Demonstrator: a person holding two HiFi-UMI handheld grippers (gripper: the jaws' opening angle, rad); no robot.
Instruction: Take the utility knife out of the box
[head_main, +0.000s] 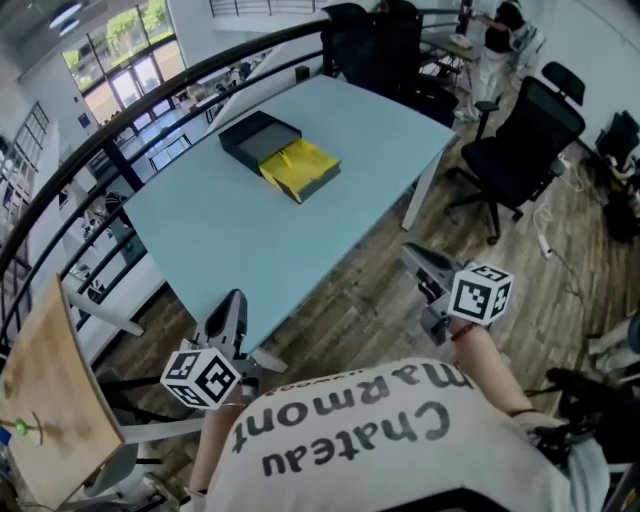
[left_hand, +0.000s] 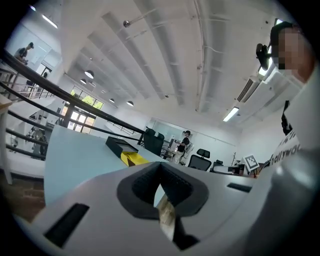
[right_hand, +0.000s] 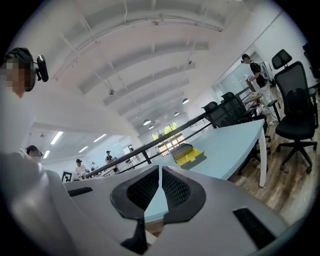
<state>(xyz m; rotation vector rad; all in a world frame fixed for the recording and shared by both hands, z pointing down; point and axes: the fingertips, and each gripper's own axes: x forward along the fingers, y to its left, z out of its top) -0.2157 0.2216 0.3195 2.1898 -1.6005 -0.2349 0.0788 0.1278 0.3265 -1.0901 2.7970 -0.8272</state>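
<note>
A dark box (head_main: 258, 136) with a yellow tray (head_main: 300, 168) beside it lies on the far part of the light blue table (head_main: 230, 240). I cannot make out the knife itself. My left gripper (head_main: 233, 305) hangs off the table's near corner, shut and empty. My right gripper (head_main: 420, 262) is over the wooden floor to the right of the table, also shut with nothing in it. Beyond the closed jaws in the left gripper view (left_hand: 160, 169) I see the box (left_hand: 118, 145) far ahead. The right gripper view (right_hand: 160, 170) shows the yellow tray (right_hand: 188, 155) far off too.
Black office chairs (head_main: 525, 135) stand right of the table and behind it (head_main: 375, 45). A dark railing (head_main: 120, 130) curves along the table's left side. A wooden board (head_main: 50, 400) is at the lower left. A person (head_main: 498, 45) stands at a far desk.
</note>
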